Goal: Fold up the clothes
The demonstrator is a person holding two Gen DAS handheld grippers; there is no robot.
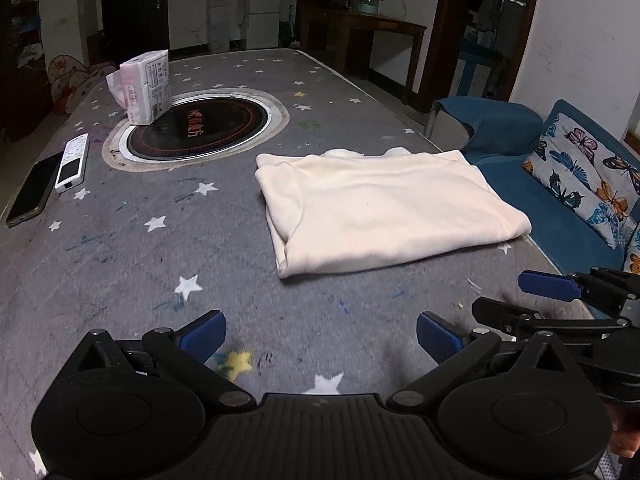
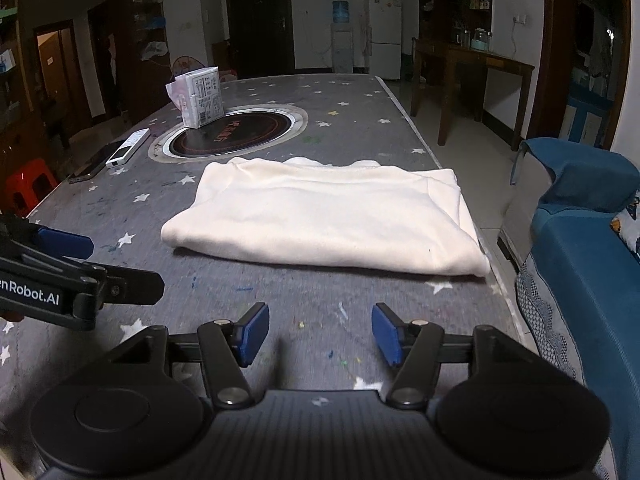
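Note:
A cream garment (image 1: 384,208) (image 2: 328,216) lies folded into a flat rectangle on the grey star-patterned table cover (image 1: 168,264) (image 2: 304,300), close to the table's right edge. My left gripper (image 1: 320,338) hovers near the front of the table, short of the garment, its blue pads wide apart with only the cover between them. My right gripper (image 2: 318,334) is also short of the garment's near edge, open and empty. In the left wrist view the right gripper (image 1: 536,300) shows at the right; the left gripper (image 2: 100,264) shows at the left of the right wrist view.
A round black hotplate (image 1: 200,130) (image 2: 236,134) is set in the table, with a tissue pack (image 1: 146,86) (image 2: 200,96) at its edge. A white remote (image 1: 72,162) (image 2: 128,147) and a phone (image 1: 34,188) (image 2: 94,162) lie at the left. A blue sofa (image 1: 556,216) (image 2: 592,256) borders the right edge.

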